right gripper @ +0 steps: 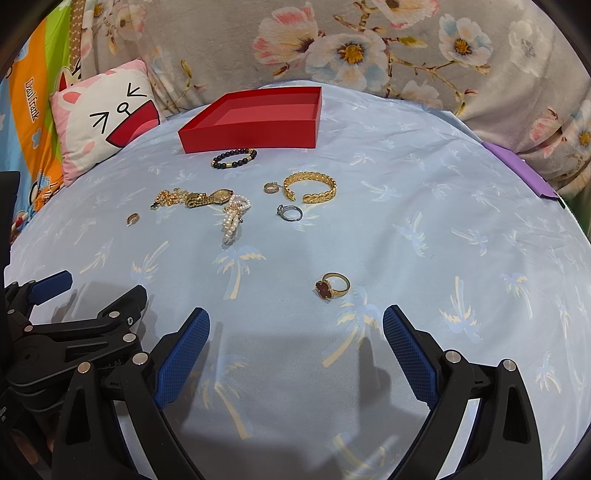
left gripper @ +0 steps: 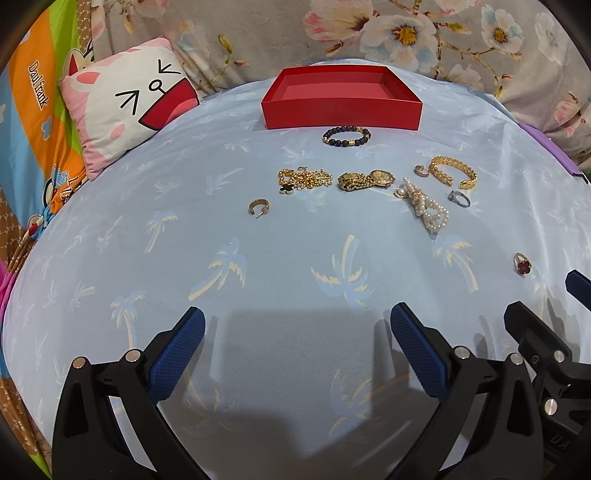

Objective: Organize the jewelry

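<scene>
An empty red box (left gripper: 341,114) (right gripper: 247,138) sits at the far side of the blue palm-print cloth. In front of it lie a black bead bracelet (left gripper: 346,136) (right gripper: 234,158), a gold chain necklace (left gripper: 303,179), a gold watch (left gripper: 365,180) (right gripper: 210,197), a pearl strand (left gripper: 424,208) (right gripper: 233,218), a gold cuff bangle (left gripper: 453,172) (right gripper: 311,187), a silver ring (left gripper: 459,198) (right gripper: 290,213), small gold earrings (left gripper: 258,208) (right gripper: 133,218) and a gold ring with a red clover (left gripper: 522,264) (right gripper: 331,287). My left gripper (left gripper: 297,332) and right gripper (right gripper: 295,332) are open, empty, near the front.
A cartoon cat pillow (left gripper: 125,107) (right gripper: 107,118) lies at the back left. A floral blanket (left gripper: 406,33) rises behind the box. A purple edge (right gripper: 524,170) shows at the right. The other gripper shows at each view's side.
</scene>
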Available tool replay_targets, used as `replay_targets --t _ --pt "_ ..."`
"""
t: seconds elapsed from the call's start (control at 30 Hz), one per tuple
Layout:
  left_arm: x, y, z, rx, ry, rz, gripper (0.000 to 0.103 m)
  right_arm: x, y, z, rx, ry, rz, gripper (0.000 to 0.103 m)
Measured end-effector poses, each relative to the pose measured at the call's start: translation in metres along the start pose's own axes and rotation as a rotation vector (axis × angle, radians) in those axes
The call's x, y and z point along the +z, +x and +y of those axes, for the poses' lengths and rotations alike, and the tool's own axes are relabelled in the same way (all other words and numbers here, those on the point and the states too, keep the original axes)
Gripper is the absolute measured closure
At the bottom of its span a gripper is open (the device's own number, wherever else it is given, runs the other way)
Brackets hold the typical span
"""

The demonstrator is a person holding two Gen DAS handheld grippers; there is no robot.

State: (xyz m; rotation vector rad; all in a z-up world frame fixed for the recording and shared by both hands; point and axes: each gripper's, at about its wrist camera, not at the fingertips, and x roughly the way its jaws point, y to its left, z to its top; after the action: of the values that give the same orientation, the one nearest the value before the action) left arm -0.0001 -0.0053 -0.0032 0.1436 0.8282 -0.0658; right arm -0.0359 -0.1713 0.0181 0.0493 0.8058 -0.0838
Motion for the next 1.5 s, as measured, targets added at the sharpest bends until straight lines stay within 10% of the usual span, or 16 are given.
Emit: replay_targets --t 1.5 --pt "-0.0009 0.005 -0.0037 -0.002 0.009 0.007 0.005 -0.0013 -0.0001 -0.0025 0.006 0.02 -0.005 0.01"
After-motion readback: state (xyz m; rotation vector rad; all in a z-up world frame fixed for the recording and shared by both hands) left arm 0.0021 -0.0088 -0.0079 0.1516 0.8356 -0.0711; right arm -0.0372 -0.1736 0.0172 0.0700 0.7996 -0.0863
